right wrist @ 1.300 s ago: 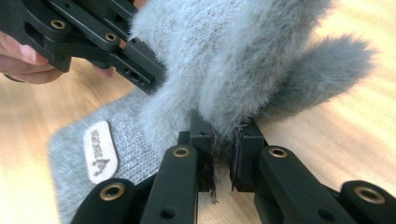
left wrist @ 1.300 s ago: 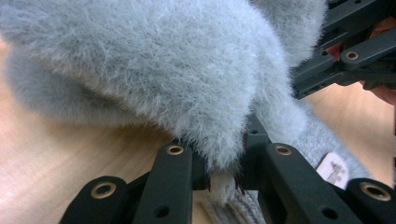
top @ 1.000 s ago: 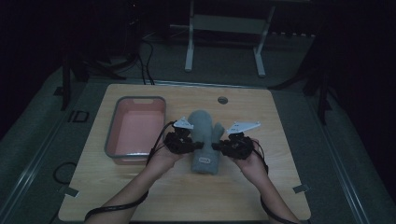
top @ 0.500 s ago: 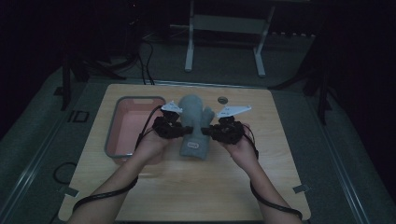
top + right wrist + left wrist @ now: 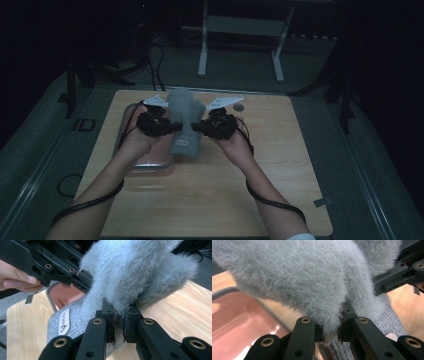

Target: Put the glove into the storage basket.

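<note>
A grey fuzzy mitten (image 5: 184, 112) with a knitted cuff and a small label (image 5: 64, 321) hangs in the air between both grippers, above the wooden table (image 5: 280, 165). My left gripper (image 5: 174, 127) is shut on the mitten's fluffy edge (image 5: 331, 327) from the left. From the right, my right gripper (image 5: 196, 127) is shut on the opposite edge (image 5: 119, 320). The mitten's cuff end droops down toward the table. In the right gripper view the left gripper (image 5: 75, 275) and the hand holding it appear at the upper left.
A pink tray (image 5: 151, 163) with a grey rim lies on the table's left side, partly under the left forearm; the tray (image 5: 237, 322) sits just below the mitten. A small round disc (image 5: 239, 107) lies near the table's far edge. Dark floor and a stand's legs lie beyond.
Both hands have risen and moved toward the far side of the table and slightly left, carrying the mitten with them. It now hangs beside the tray rather than over the table's middle.
</note>
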Demonstrator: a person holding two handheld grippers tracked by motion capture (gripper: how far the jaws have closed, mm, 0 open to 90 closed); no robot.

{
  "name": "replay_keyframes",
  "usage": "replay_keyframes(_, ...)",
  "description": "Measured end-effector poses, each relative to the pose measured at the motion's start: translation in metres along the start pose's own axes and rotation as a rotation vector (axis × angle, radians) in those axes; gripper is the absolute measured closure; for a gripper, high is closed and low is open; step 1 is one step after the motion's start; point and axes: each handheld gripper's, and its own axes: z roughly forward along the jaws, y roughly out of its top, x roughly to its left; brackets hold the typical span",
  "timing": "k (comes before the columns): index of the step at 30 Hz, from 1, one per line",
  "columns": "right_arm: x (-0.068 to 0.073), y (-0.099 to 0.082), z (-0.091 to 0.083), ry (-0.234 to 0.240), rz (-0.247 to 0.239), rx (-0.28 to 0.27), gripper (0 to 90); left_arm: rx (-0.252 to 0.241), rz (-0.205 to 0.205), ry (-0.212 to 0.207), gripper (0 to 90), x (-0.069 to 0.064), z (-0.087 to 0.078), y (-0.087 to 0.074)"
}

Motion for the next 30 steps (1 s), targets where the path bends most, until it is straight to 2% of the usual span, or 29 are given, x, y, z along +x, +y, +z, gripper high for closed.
replay_keyframes(1,0.0,0.0,0.0,0.0,0.0,0.0,82.2,0.001,-0.004,0.009,79.4,0.003,-0.004,0.0)
replay_keyframes(4,0.008,0.017,0.016,0.014,-0.021,0.002,82.3,0.009,-0.012,0.041,79.5,0.013,-0.018,-0.001)
replay_keyframes(7,0.012,0.025,0.025,0.023,-0.029,0.001,82.3,0.022,-0.022,0.074,79.4,0.022,-0.031,-0.002)
replay_keyframes(9,0.019,0.034,0.042,0.04,-0.037,0.002,82.3,0.034,-0.033,0.096,79.4,0.029,-0.039,-0.005)
replay_keyframes(11,0.02,0.036,0.046,0.045,-0.033,0.005,82.3,0.046,-0.044,0.108,79.4,0.035,-0.044,-0.009)
replay_keyframes(12,0.024,0.039,0.056,0.055,-0.038,0.006,82.2,0.048,-0.051,0.115,79.4,0.038,-0.047,-0.012)
replay_keyframes(14,0.025,0.04,0.061,0.059,-0.037,0.011,82.2,0.055,-0.071,0.124,79.4,0.045,-0.049,-0.018)
replay_keyframes(15,0.026,0.039,0.072,0.067,-0.035,0.019,82.2,0.059,-0.079,0.131,79.4,0.048,-0.05,-0.022)
replay_keyframes(16,0.026,0.039,0.072,0.067,-0.035,0.019,82.2,0.065,-0.082,0.136,79.4,0.051,-0.049,-0.025)
replay_keyframes(19,0.026,0.035,0.089,0.077,-0.023,0.046,82.2,0.082,-0.108,0.143,79.3,0.06,-0.041,-0.038)
replay_keyframes(20,0.024,0.03,0.101,0.075,-0.018,0.071,82.2,0.09,-0.126,0.14,79.3,0.064,-0.038,-0.043)
replay_keyframes(21,0.024,0.03,0.101,0.075,-0.018,0.071,82.2,0.101,-0.141,0.141,79.3,0.067,-0.033,-0.047)
replay_keyframes(22,0.022,0.023,0.113,0.075,-0.003,0.098,82.2,0.116,-0.15,0.144,79.3,0.07,-0.029,-0.05)
replay_keyframes(23,0.022,0.023,0.113,0.075,-0.003,0.098,82.2,0.131,-0.159,0.146,79.3,0.073,-0.024,-0.054)
replay_keyframes(26,0.019,0.014,0.128,0.067,0.012,0.142,82.2,0.168,-0.173,0.159,79.3,0.078,-0.011,-0.063)
replay_keyframes(30,0.016,0.005,0.144,0.057,0.033,0.188,82.2,0.198,-0.196,0.156,79.2,0.086,0.001,-0.072)
